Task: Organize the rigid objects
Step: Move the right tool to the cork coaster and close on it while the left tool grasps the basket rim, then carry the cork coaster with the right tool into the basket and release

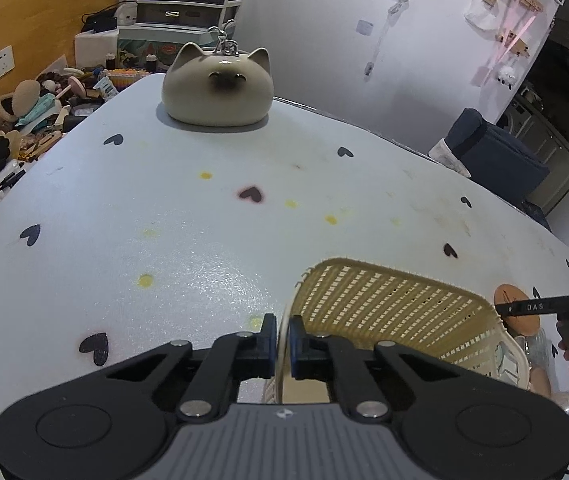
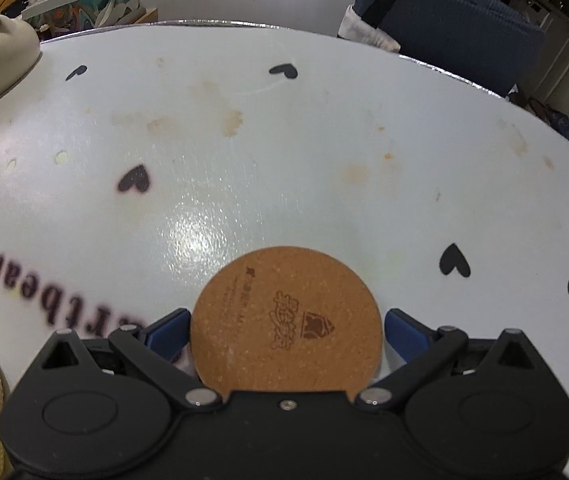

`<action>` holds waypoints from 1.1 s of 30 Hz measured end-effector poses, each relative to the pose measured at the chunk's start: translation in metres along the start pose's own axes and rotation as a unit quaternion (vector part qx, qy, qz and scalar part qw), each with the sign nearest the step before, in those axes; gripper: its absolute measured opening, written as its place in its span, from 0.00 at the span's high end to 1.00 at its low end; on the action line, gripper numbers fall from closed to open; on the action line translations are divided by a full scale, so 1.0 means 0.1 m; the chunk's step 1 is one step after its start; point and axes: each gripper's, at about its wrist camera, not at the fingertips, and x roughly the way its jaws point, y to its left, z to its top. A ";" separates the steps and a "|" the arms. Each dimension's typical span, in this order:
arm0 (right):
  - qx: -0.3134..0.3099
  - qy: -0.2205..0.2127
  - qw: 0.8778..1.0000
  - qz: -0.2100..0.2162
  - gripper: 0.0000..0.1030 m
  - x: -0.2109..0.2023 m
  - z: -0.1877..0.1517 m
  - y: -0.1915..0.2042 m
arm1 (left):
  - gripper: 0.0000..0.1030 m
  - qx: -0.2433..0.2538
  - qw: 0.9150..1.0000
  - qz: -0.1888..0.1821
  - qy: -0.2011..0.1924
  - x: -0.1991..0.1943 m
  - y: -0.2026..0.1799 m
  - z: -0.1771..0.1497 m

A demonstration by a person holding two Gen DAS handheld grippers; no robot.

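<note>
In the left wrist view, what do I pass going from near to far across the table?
Left gripper shut on the basket rim → yellow dot → blurred purple heart → cat figurine at the far edge.

Both grippers: black linkage arms, silver pivot screws, blue-padded fingers (image 2: 168, 336) (left body (image 1: 284, 440) ribbed grey)
</note>
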 end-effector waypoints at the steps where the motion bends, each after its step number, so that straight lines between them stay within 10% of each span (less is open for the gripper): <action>1: -0.001 0.001 1.000 0.003 0.03 0.00 -0.01 -0.01 | 0.94 -0.001 1.000 0.001 -0.001 0.00 0.00 0.00; 9: 0.004 -0.037 0.999 0.006 0.03 -0.17 -0.08 0.01 | 0.94 0.004 1.000 -0.003 -0.003 0.00 0.01 -0.01; 22: 0.030 -0.149 0.978 0.144 0.03 -1.43 -0.26 0.95 | 0.94 0.032 0.998 -0.047 -0.001 0.08 0.03 0.05; 33: -0.100 -0.059 0.968 0.222 0.03 -1.30 -0.32 1.93 | 0.94 0.039 0.996 -0.080 0.005 0.10 0.05 0.05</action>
